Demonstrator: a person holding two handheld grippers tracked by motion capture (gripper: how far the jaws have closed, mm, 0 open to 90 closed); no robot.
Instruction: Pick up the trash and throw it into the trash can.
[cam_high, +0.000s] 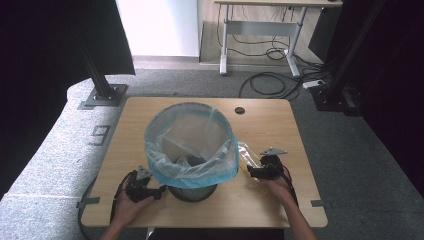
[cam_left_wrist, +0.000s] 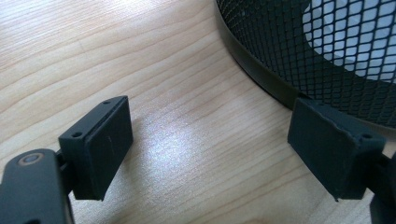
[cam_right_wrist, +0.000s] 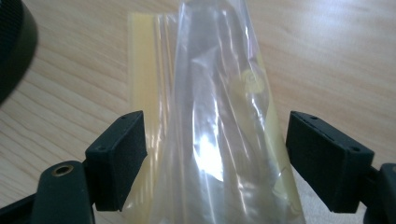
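Right tool (cam_right_wrist: 215, 154) spread, jaws straddling the clear crinkled plastic bag with yellow strip (cam_right_wrist: 219, 116) flat on the wooden bench (cam_right_wrist: 327, 56); bag's long axis runs straight ahead. Left tool (cam_left_wrist: 210, 154) spread, empty, at black mesh bin (cam_left_wrist: 299, 46).

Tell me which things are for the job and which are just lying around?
For the job: mesh bin, blue liner, clear bag, left gripper, right gripper.

Just around: desk, floor cables, table hole.

clear bag (cam_right_wrist: 219, 121): near end cut off | mesh bin (cam_left_wrist: 327, 51): top cut off
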